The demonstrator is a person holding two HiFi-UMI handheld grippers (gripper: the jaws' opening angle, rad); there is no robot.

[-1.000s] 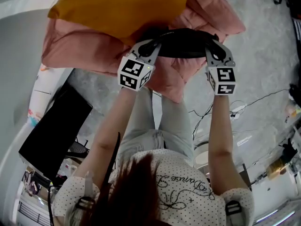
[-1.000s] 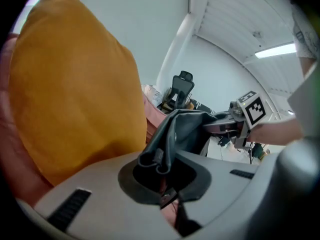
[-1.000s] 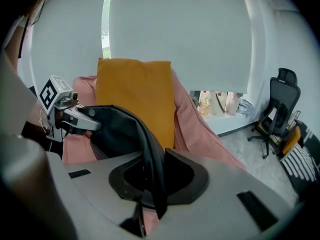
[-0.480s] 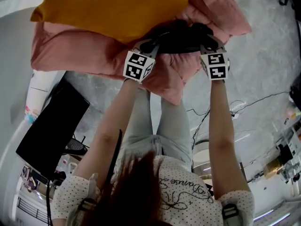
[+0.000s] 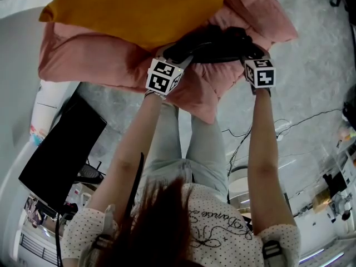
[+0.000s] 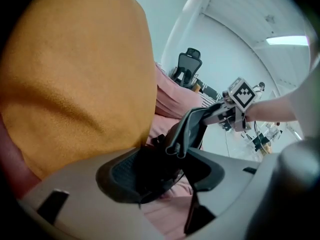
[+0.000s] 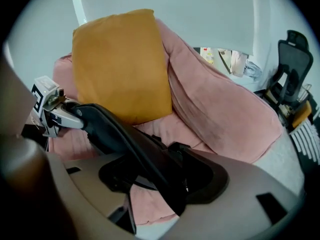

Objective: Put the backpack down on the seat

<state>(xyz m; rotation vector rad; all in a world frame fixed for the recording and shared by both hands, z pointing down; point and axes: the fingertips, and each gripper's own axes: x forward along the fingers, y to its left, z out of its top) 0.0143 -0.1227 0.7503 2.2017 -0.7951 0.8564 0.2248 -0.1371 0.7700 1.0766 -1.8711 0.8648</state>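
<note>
Black backpack [image 5: 214, 42] lies on the pink seat [image 5: 89, 60], with the orange cushion [image 5: 133, 10] at its 10 o'clock. Left gripper [image 6: 162, 171] sits at the pack's 8 o'clock, right gripper [image 7: 162, 176] at 4 o'clock. Both sets of jaws have just been opening and are now released, with black strap lying slack between them.

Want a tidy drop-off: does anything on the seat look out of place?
Only the strap: it hangs raised between the left gripper and right gripper, whose jaws have just been opening around it, while the backpack rests on the pink seat.
</note>
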